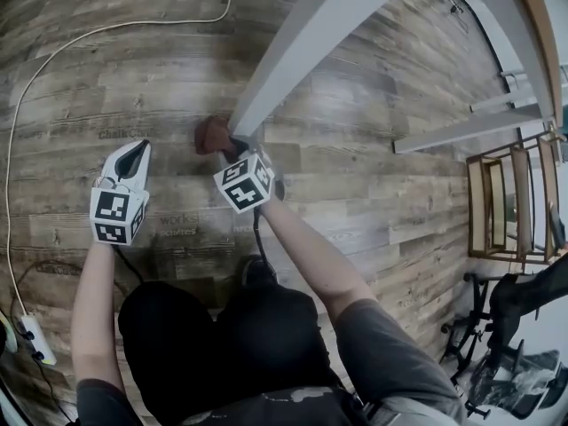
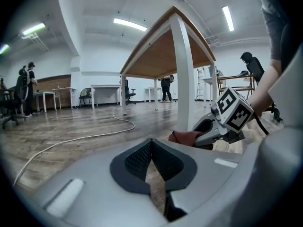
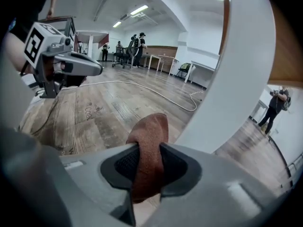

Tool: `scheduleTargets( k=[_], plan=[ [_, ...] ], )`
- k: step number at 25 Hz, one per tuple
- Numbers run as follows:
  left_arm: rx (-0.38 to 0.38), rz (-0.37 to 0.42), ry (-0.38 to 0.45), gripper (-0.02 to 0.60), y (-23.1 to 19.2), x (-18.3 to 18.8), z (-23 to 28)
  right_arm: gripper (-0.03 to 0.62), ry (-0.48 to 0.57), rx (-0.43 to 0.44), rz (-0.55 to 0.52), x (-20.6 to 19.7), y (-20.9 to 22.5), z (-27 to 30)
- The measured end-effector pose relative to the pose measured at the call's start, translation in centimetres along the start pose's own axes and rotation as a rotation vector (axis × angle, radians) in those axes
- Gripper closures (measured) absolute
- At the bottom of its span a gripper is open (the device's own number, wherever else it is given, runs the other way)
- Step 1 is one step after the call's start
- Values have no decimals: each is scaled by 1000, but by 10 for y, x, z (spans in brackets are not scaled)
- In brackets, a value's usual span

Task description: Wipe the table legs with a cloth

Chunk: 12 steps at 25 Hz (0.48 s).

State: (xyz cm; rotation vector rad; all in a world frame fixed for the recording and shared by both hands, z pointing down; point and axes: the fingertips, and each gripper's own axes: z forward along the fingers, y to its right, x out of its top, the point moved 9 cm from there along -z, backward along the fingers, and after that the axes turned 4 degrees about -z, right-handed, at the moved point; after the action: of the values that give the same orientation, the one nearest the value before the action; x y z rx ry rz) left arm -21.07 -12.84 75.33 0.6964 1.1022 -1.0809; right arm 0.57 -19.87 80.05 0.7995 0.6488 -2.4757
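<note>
The right gripper (image 3: 149, 162) pinches the brown cloth (image 3: 150, 131), which looks soft and floppy, beside the table leg (image 3: 232, 79). The left gripper (image 2: 151, 162) is closed and empty.

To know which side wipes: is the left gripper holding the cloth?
No, the left gripper is shut with nothing in it; the brown cloth sits clamped in the right gripper.

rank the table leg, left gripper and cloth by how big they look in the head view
1. table leg, largest
2. left gripper
3. cloth, smallest, though the right gripper hides part of it
</note>
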Motion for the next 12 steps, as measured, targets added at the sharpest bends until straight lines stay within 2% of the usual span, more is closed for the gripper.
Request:
scheduleTargets(
  k=[8,12],
  plan=[
    [50,-30,29,563,-11,12,-2,503,135,138,-29,20,-10,-21],
    [76,-20,33,563,-14,37,-9,503,186,160,-63,43,-6,-39]
  ],
)
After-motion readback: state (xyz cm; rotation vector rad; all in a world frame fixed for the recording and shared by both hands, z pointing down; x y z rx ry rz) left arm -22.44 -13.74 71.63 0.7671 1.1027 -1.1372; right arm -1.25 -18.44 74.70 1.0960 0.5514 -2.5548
